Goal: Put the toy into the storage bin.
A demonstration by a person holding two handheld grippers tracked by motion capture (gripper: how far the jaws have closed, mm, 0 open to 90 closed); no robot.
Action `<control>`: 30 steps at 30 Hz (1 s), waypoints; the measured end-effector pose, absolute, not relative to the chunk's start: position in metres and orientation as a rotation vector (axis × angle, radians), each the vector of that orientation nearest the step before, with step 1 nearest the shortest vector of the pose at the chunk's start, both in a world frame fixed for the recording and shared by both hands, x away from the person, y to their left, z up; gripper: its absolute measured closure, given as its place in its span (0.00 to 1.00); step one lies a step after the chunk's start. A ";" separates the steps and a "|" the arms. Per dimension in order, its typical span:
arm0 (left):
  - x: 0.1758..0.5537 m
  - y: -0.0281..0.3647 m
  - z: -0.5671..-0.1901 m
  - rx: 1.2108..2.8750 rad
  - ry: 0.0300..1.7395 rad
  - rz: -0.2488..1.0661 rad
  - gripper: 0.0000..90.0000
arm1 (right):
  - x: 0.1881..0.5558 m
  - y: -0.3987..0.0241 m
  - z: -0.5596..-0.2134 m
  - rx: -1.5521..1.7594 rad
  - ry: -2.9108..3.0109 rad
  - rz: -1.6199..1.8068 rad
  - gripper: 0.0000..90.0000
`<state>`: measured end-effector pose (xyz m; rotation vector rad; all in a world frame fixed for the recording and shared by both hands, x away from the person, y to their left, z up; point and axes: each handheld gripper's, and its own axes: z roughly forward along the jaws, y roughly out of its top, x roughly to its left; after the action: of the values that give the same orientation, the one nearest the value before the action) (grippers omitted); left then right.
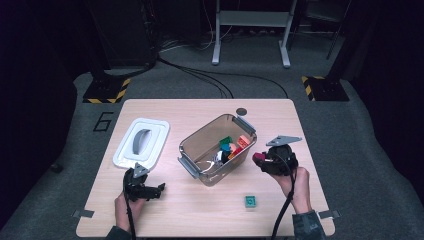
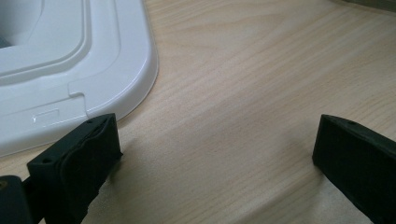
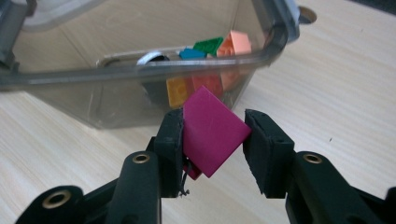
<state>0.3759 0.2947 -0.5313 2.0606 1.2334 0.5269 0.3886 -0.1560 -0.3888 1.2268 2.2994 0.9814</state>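
R gripper (image 3: 212, 135) is clamping a magenta block (image 3: 212, 133) between its jaws, block sitting tilted, one corner up, pads pressing on both sides; in the high view the same R gripper (image 1: 261, 160) is hovering just beside the near-right wall of the clear bin (image 1: 197, 172), w/ the block (image 1: 258, 158) showing at its tip, outside the bin & above the table (image 1: 200, 215). Bin is standing open at mid-table, turned at an angle, grey latches on its ends. Inside it, bunched toward the right end: green brick (image 3: 208, 45), blue brick (image 3: 192, 53), orange brick (image 3: 237, 43), yellow brick (image 3: 178, 91) lower down seen thru the wall, plus a dark round thing w/ a pale rim (image 3: 152, 58) — can't tell what it is. L gripper (image 2: 215, 154) is sitting low over bare wood w/ jaws wide apart, nothing between them; its left jaw is lying just beside the corner of the white lid (image 2: 70, 70). In the high view the L gripper (image 1: 159, 190) is resting near the front-left of the table, lid (image 1: 141, 141) lying flat behind it, well left of the bin. A small teal block (image 1: 251, 201) is lying alone on the table in front of the bin, between the two hands but nearer the right one.
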 end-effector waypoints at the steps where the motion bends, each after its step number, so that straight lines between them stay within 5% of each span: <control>1: 0.376 0.295 -0.531 2.061 1.233 0.527 0.01 | 0.390 -0.155 -0.386 1.234 2.301 0.981 0.66; 16: 0.376 0.295 -0.531 2.061 1.232 0.527 0.01 | 0.417 -0.123 -0.361 1.143 2.319 1.031 0.66; 30: 0.376 0.295 -0.531 2.061 1.233 0.527 0.01 | 0.439 -0.083 -0.376 1.088 2.451 1.004 0.66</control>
<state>0.3759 0.2948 -0.5313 2.0614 1.2325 0.5270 0.4393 -0.0828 -0.3758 1.0884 2.4514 1.0037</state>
